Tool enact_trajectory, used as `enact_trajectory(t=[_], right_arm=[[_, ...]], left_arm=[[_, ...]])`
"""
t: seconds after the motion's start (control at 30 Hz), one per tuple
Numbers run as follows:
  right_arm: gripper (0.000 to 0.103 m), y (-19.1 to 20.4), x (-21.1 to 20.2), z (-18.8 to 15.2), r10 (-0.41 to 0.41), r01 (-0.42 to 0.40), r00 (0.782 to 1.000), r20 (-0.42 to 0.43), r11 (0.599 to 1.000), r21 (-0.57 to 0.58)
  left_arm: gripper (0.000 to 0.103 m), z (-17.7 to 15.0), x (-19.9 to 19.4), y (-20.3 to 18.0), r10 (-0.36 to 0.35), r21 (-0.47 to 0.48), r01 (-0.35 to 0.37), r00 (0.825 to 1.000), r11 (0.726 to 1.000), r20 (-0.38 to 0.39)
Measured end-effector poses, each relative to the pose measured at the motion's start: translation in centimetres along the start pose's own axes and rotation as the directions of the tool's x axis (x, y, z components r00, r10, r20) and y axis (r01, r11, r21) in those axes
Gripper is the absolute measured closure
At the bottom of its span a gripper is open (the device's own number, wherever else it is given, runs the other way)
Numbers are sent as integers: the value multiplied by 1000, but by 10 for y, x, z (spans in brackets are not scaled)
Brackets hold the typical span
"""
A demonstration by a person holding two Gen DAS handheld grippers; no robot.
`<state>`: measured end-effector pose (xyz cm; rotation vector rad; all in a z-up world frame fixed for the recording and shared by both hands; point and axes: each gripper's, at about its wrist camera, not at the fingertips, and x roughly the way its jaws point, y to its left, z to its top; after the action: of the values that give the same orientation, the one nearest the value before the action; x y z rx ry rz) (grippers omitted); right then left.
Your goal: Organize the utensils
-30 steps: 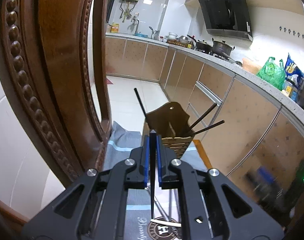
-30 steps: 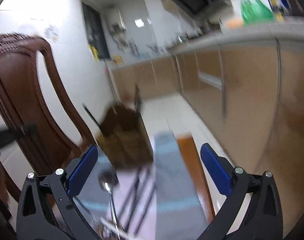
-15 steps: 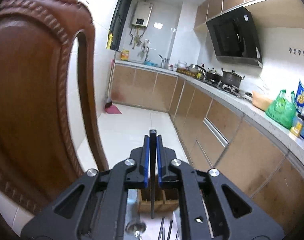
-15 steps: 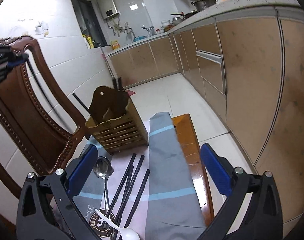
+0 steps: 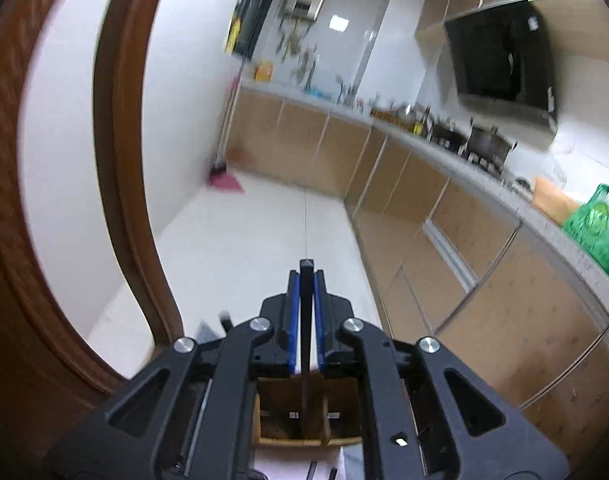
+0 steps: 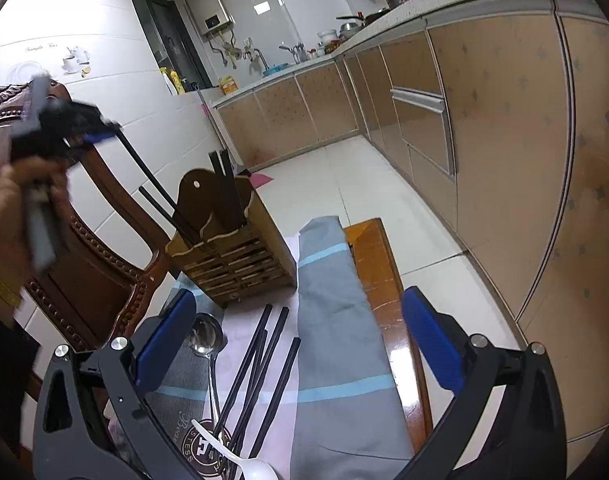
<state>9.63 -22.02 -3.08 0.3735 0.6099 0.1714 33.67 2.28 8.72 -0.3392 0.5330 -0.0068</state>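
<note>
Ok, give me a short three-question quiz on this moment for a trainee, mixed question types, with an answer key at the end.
1. True or false: the left gripper is shut on a black chopstick.
2. Multiple choice: where do the loose chopsticks lie? A) on the floor B) on the cloth in front of the wooden utensil holder C) on the kitchen counter
3. Fill in: the right gripper hangs over the cloth with its jaws ____.

Key: 1 true; 2 B; 3 open, with nothing between them. The metal spoon and white spoon also lie on the cloth.
</note>
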Motion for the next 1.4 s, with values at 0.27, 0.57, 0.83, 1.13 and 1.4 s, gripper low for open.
enact_trajectory(t=[0.27, 0.57, 0.83, 1.13, 1.4], right_arm=[[3, 9, 0, 0, 27, -27, 1000, 3, 999, -31], [3, 18, -11, -1, 41, -40, 999, 10, 996, -78], [3, 36, -29, -10, 63, -63, 998, -5, 984, -169], [3, 42, -37, -28, 33, -38, 999, -23, 970, -240], [3, 36, -34, -30, 11, -18, 1000, -28, 970, -242]], left_arm=[[10, -49, -1, 29, 6, 40, -2, 995, 999, -96], [4, -144, -145, 14, 104, 344, -114, 994, 932, 47], [4, -215, -175, 45, 66, 211, -55, 997, 976, -47], [4, -225, -172, 43, 55, 236, -35, 995, 971, -81], [4, -224, -168, 40, 52, 239, -32, 996, 970, -78]])
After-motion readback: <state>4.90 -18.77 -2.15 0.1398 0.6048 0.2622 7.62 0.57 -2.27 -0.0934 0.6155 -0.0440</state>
